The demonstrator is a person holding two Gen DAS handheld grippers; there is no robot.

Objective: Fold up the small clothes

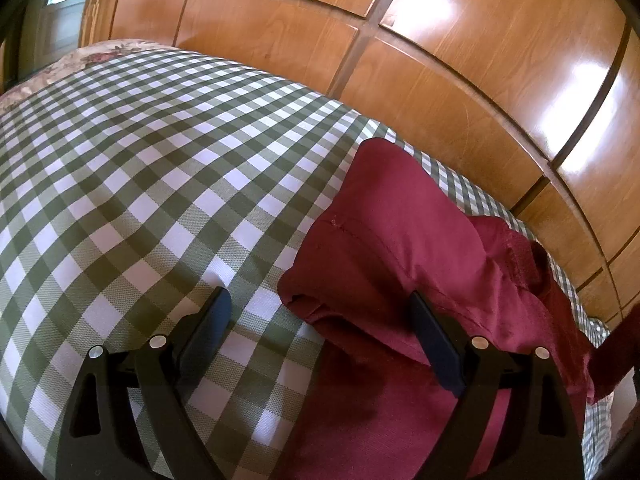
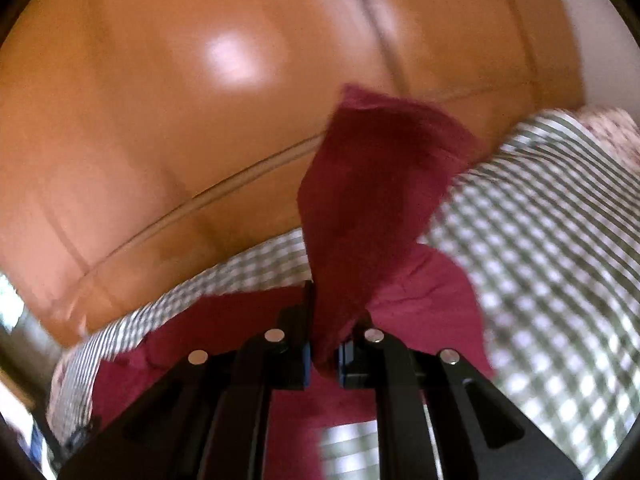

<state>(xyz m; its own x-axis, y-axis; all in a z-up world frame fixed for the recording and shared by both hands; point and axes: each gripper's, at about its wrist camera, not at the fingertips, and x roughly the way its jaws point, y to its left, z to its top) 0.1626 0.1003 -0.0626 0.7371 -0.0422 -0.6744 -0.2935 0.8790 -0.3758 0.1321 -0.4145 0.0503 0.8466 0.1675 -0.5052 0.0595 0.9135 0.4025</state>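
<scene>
a maroon garment (image 1: 400, 248) lies partly folded on a green-and-white checked cover (image 1: 140, 152), close to the wooden cupboard doors (image 1: 460, 80) that run behind it. the left tongs (image 1: 320, 312) are spread wide and released, one finger on the bare cover on the side away from the cupboard, the other resting against the garment's near fold. the right tongs (image 2: 325, 354) are clenched on a bunched flap of the same garment (image 2: 360, 200), which rises in front of the cupboard doors; this view is blurred. the cloth looks light, soft and limp, likely to sag and slide from any loose pinch. a hem or a doubled edge, rather than mid-panel, seems the safest place to take hold.
</scene>
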